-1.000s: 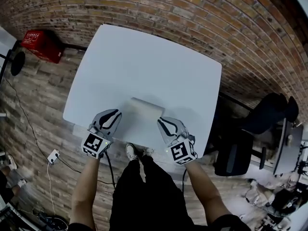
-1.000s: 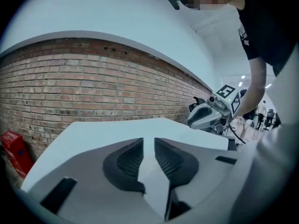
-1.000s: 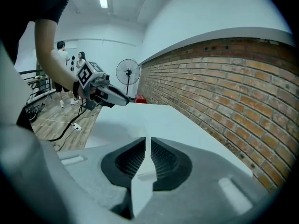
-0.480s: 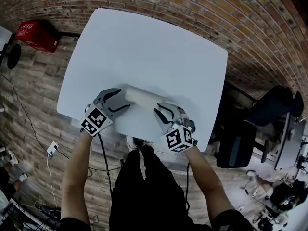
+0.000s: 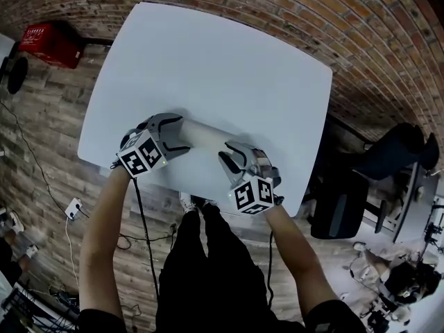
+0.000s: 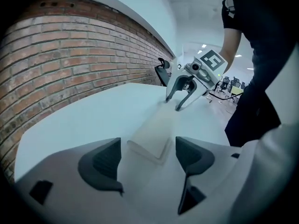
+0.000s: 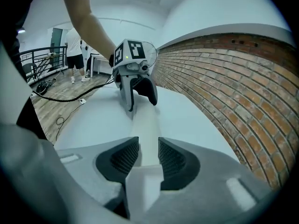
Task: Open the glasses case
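Glasses case (image 5: pixel 205 136) seems still closed, its ends between just-opened fingers: left gripper (image 5: pixel 182 133) spread wide, right gripper (image 5: pixel 225 151) narrowly apart.

White table (image 5: pixel 229 61), pale glasses case (image 5: pixel 207 137) lying on it

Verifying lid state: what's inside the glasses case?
Nothing inside shows. The glasses case lies shut on the white table, and its lid covers the interior. Whether glasses are in it cannot be told.
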{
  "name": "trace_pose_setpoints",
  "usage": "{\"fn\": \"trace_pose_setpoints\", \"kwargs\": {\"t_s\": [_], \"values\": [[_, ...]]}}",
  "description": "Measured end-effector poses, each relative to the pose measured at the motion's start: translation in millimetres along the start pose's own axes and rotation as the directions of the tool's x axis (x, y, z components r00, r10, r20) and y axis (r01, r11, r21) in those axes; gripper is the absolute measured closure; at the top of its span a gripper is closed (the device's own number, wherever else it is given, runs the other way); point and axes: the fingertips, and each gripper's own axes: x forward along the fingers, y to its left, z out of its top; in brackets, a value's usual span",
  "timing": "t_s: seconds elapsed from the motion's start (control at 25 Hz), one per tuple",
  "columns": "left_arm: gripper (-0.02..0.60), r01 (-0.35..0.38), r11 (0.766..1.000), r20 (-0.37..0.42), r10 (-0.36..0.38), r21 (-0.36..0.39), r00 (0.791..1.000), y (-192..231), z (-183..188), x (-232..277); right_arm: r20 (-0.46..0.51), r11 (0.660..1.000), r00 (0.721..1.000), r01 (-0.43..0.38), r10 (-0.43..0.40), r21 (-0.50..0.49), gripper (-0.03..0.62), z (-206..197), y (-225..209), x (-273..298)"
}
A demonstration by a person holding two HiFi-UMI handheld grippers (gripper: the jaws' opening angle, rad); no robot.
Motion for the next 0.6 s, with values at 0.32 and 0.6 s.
{"fn": "trace_pose_setpoints", "kwargs": {"t_s": [0.32,0.6], "values": [[0.232,0.051,0.998,-0.003,-0.05,0.035,0.999,-4.0,2.9,10.3,0.006,1.0,1.0,-0.013,0.013,0.007,0.479,0.6,0.4,1.4],[0.232,0.076,0.996,-0.023,-0.074,0.054,0.997,-4.1,-0.6,19.2,0.011,1.0,1.0,-0.026,0.026,0.003,0.479,-1.3,0.4,3.2]]}}
